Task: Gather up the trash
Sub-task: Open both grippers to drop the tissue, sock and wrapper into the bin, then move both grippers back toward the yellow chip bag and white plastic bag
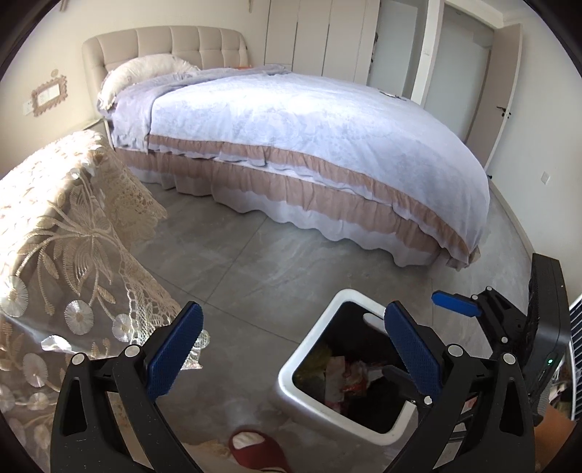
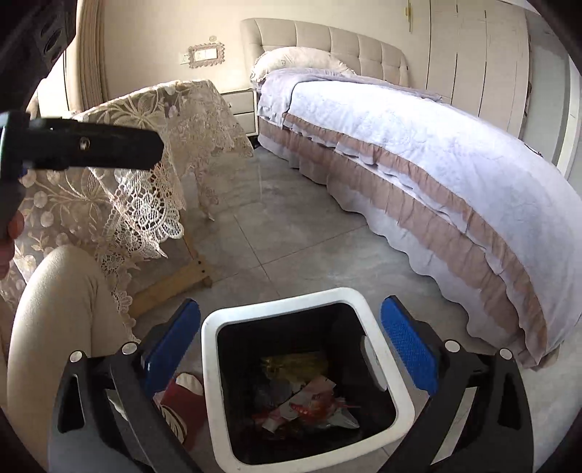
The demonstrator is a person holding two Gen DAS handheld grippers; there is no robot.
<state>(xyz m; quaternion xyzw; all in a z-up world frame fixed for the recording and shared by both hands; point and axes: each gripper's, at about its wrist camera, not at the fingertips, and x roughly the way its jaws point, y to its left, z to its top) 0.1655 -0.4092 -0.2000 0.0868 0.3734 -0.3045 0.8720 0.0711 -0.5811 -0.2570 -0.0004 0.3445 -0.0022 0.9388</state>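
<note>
right hand-held gripper gapes wide over the bin, nothing between its pads; trash lies inside the bin on the floor; left hand-held gripper released, empty.

Grey tiled floor ahead of the grippers, bed with lilac cover beyond, padded headboard, lace-draped table to the left, pale wardrobe doors behind, daylight throughout
</note>
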